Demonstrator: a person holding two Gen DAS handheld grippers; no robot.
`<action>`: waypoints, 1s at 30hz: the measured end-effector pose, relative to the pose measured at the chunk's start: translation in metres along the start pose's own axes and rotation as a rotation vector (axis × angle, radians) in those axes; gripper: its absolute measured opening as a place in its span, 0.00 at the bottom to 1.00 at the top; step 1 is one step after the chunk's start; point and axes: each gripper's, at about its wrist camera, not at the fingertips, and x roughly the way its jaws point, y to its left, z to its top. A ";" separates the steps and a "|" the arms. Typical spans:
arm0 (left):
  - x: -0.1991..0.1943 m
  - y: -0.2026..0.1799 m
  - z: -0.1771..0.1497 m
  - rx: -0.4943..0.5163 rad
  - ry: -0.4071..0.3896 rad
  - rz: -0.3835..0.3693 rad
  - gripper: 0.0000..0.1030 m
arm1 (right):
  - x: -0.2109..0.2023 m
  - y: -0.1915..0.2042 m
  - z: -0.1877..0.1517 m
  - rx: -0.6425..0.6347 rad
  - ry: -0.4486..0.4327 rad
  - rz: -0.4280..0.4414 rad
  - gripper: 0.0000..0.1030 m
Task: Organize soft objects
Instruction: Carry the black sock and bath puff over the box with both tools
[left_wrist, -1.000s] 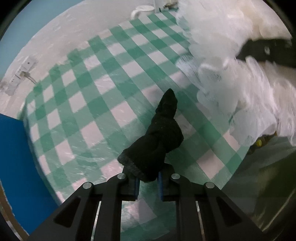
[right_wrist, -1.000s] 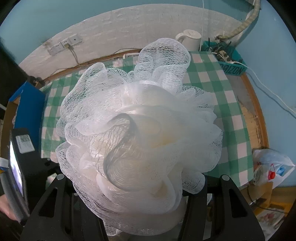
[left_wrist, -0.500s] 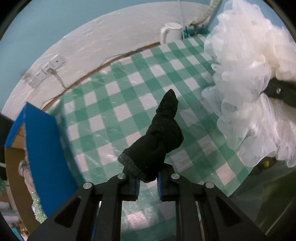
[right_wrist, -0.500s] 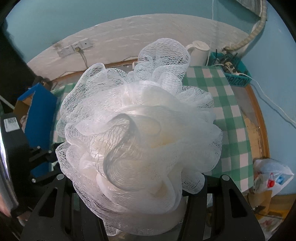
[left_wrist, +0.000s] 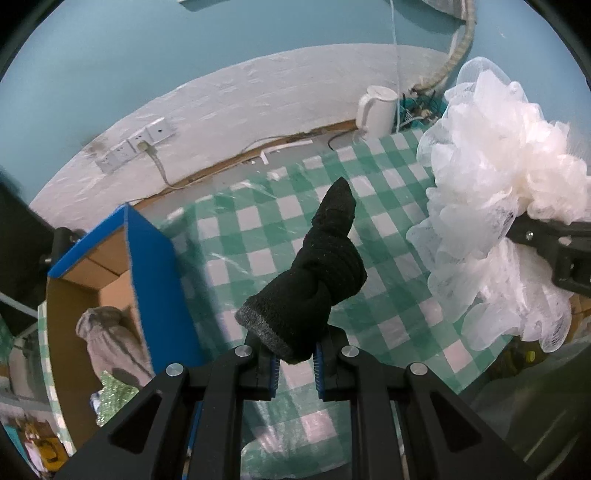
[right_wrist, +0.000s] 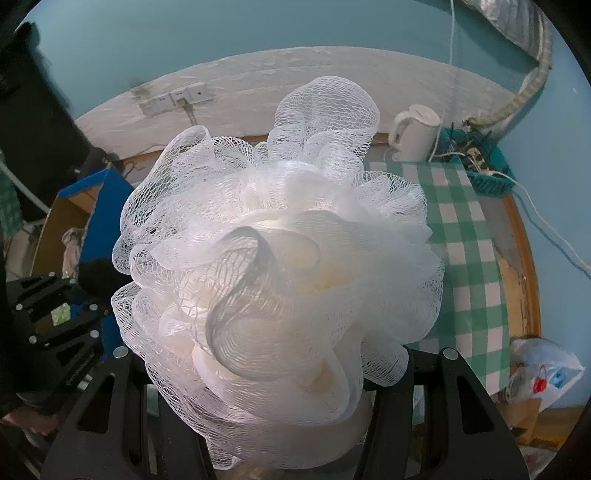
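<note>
Black angular left gripper (left_wrist: 295, 373) with cut-out arms, silver round screw heads, blue ridged pads (left_wrist: 272, 373)

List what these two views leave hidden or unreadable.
- Right wrist view: right gripper fingertips and much of the checkered tablecloth, hidden behind the white mesh bath pouf.
- Left wrist view: contents of the blue cardboard box, cut off by its wall.
- Left wrist view: wall sockets, too small.

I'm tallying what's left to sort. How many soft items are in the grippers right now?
2: a black sock in the left gripper, a white mesh bath pouf in the right gripper. Others may sit hidden.
</note>
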 end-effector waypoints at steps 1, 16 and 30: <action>-0.002 0.003 0.000 -0.003 -0.006 0.002 0.14 | -0.001 0.003 0.001 -0.005 -0.002 0.002 0.51; -0.034 0.065 -0.019 -0.117 -0.064 0.050 0.14 | -0.003 0.062 0.020 -0.102 -0.024 0.055 0.51; -0.050 0.132 -0.049 -0.251 -0.083 0.118 0.14 | 0.004 0.141 0.036 -0.215 -0.023 0.124 0.51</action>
